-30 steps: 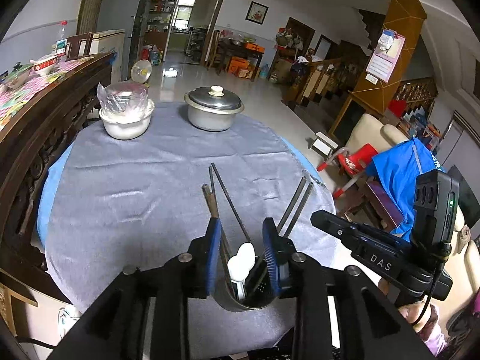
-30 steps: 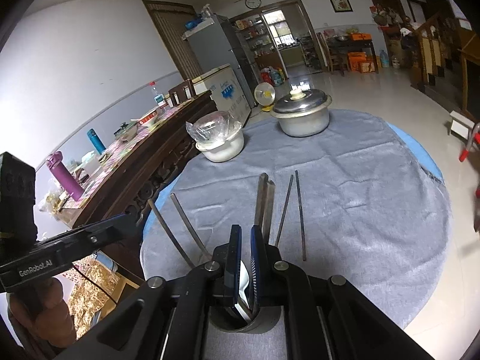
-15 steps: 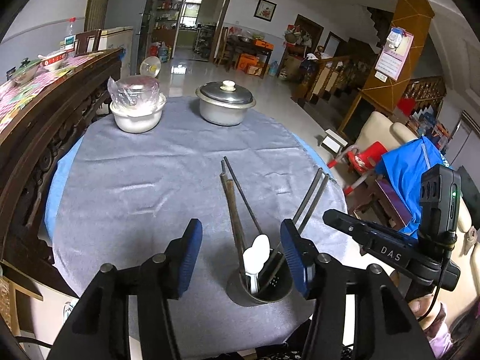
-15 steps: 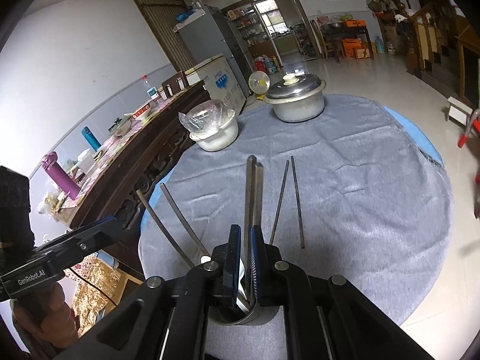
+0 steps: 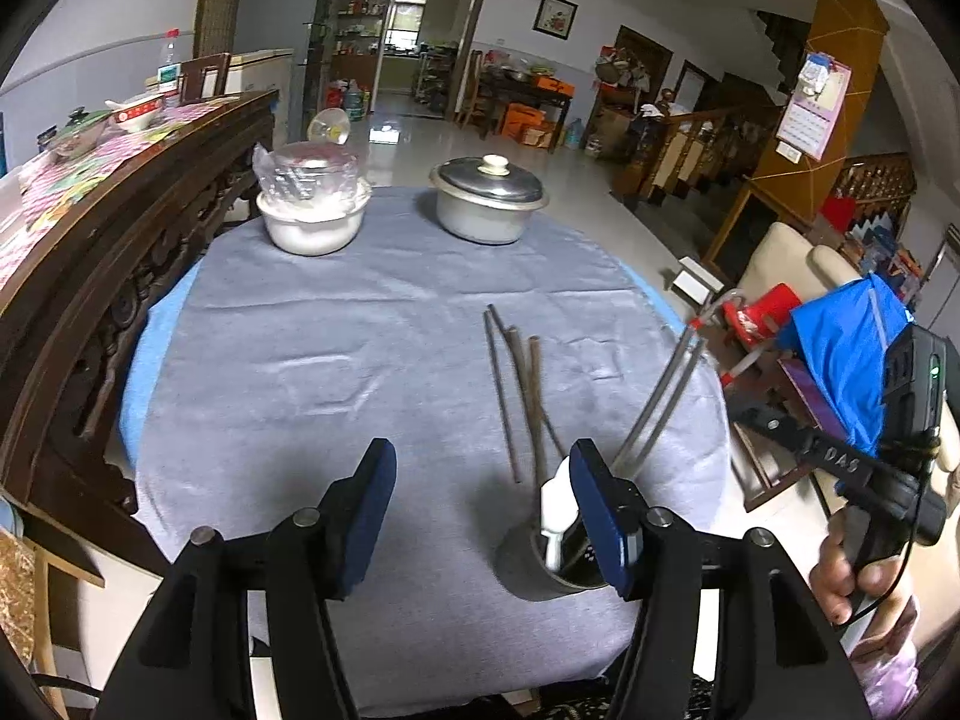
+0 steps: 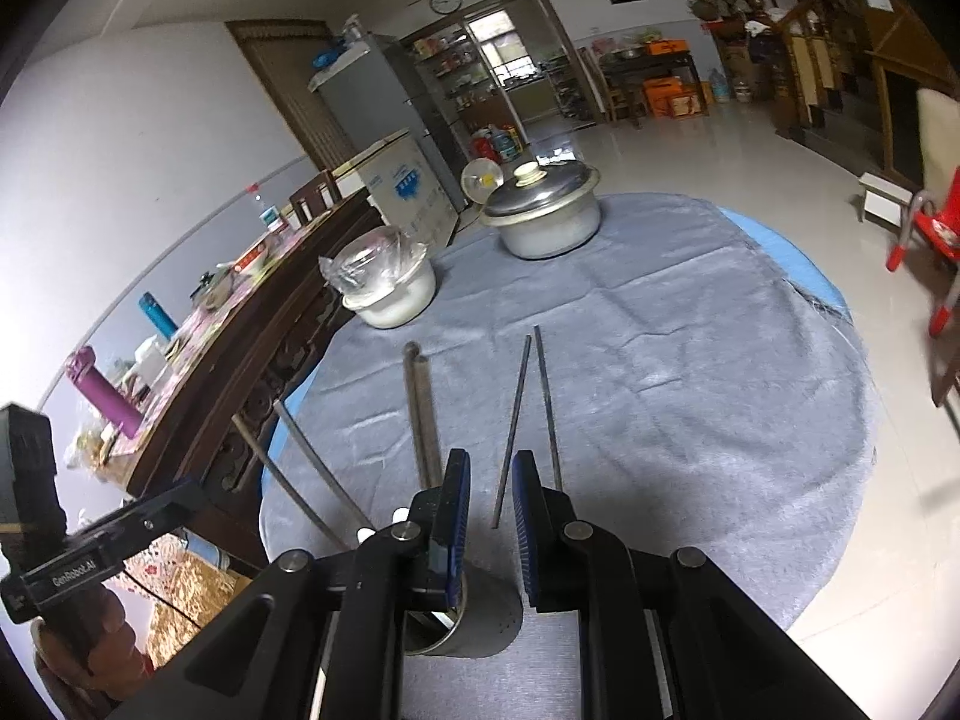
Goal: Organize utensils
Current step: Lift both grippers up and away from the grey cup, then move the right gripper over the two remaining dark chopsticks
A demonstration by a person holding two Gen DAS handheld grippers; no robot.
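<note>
Utensils are standing in a round grey metal holder (image 5: 543, 564) at the near edge of the grey cloth-covered round table (image 5: 336, 348): a white spoon (image 5: 555, 495), brown chopsticks (image 5: 528, 396) and silvery metal chopsticks (image 5: 660, 402) leaning out, while a thin dark pair (image 6: 531, 414) is lying on the cloth beyond. Left gripper (image 5: 480, 510) is hovering just left of the holder, its blue-padded jaws opening wide with nothing between them. Right gripper (image 6: 489, 510) is hanging above the holder's rim, its jaws opening from a narrow gap and gripping nothing
</note>
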